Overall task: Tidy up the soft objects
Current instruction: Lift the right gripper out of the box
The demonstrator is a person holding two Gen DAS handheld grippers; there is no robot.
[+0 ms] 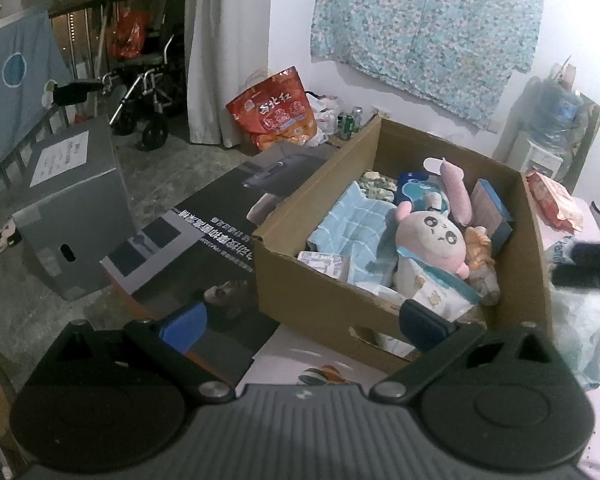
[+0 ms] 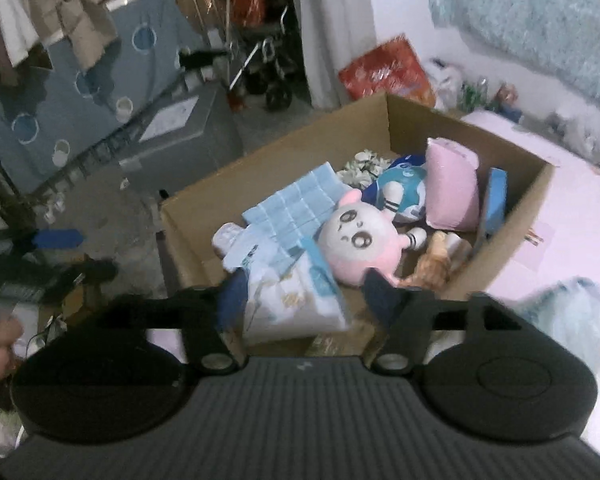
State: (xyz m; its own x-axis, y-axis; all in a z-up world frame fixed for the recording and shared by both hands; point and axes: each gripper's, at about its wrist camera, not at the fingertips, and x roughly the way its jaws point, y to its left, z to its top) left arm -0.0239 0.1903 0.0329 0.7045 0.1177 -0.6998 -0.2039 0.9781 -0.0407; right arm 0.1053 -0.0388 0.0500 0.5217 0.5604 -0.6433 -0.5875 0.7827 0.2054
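Note:
An open cardboard box (image 1: 320, 296) (image 2: 196, 208) holds soft things. Among them are a pink-and-white round-faced plush (image 1: 436, 236) (image 2: 360, 240), a light blue quilted cloth (image 1: 348, 220) (image 2: 296, 204), a pink pillow (image 2: 452, 188), a blue plush (image 2: 404, 188) and a white patterned soft pack (image 1: 432, 292) (image 2: 296, 304). My right gripper (image 2: 308, 298) hangs over the box's near side. It is open, and the white pack lies between its fingers with a gap on each side. My left gripper (image 1: 304, 326) is open and empty, in front of the box's near wall.
A grey carton (image 1: 72, 208) and a flat printed carton (image 1: 204, 240) lie left of the box. A red bag (image 1: 276, 108), cans and a wheelchair (image 1: 148, 92) stand by the far wall. A pale plastic bag (image 2: 572, 312) rests on the pink surface (image 2: 560, 220) to the right.

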